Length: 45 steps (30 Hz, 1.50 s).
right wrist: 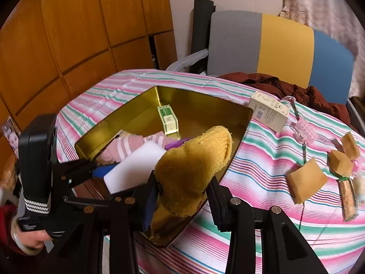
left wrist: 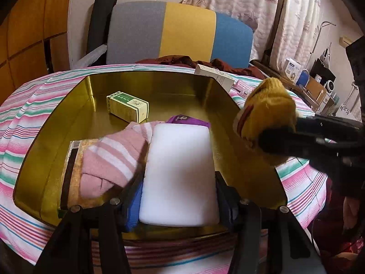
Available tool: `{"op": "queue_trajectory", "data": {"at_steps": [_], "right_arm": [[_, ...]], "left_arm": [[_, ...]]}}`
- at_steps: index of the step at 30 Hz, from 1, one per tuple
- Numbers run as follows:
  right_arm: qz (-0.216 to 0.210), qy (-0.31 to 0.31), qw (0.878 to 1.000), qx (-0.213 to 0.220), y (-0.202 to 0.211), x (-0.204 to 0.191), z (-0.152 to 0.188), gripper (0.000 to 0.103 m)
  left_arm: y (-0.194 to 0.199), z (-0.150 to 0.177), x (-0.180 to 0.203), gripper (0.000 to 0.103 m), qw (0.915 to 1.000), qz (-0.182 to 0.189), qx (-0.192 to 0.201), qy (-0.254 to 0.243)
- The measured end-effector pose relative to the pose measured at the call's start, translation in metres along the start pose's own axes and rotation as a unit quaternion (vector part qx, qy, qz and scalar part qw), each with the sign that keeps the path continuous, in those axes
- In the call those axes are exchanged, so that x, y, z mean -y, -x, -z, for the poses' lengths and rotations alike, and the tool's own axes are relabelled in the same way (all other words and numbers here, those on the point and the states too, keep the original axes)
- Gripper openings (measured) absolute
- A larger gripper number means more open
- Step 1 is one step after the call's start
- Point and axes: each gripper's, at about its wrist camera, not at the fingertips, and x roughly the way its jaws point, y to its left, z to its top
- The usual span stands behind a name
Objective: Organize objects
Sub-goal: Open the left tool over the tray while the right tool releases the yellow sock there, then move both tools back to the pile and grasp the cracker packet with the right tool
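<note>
Gold tin (left wrist: pixel 68 105) sits under both our grippers: left gripper (left wrist: pixel 180 182) clamps the white sponge (left wrist: pixel 180 171) inside it (low), right gripper (right wrist: pixel 182 194) pinches the mustard sock (right wrist: pixel 194 164) above its rim.

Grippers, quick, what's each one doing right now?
Left gripper: closed on the white sponge.
Right gripper: closed on the yellow sock.

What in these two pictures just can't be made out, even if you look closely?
- Purple item in the gold tin: mostly covered by the white block in both views; what it is stays unclear.
- Flat packet under the pink striped sock, left wrist view: print hidden.
- Small green box: lettering too small.
- Mustard sock, right wrist view: its lower end hidden between the right hand-held gripper fingers.
</note>
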Motion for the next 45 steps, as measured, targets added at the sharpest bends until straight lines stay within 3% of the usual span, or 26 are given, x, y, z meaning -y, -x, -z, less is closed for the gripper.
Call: {"op": "queue_trajectory", "data": {"at_steps": [10,17,25,31,45], "right_arm": [[-0.014,-0.024,0.999,-0.021,-0.010,0.003,0.008,0.049],[-0.014,-0.042,0.999,-0.006,0.002,0.008,0.009,0.058],[-0.006,-0.080,0.997,0.006,0.016,0.029,0.012,0.060],[0.014,-0.100,0.995,0.005,0.024,0.049,0.017,0.062],[0.087,-0.134,0.987,-0.026,0.034,0.116,0.048,0.068]], "left_arm": [[-0.001,-0.002,-0.003,0.059,0.9994,-0.032,-0.010,0.006],[0.010,-0.006,-0.008,0.080,0.9991,0.004,0.003,0.042],[0.027,-0.011,-0.009,0.079,0.9969,0.000,0.040,0.067],[0.033,-0.013,-0.002,0.079,0.9967,-0.006,0.059,0.056],[0.037,-0.009,0.052,0.079,0.9977,0.041,0.055,0.000]]}}
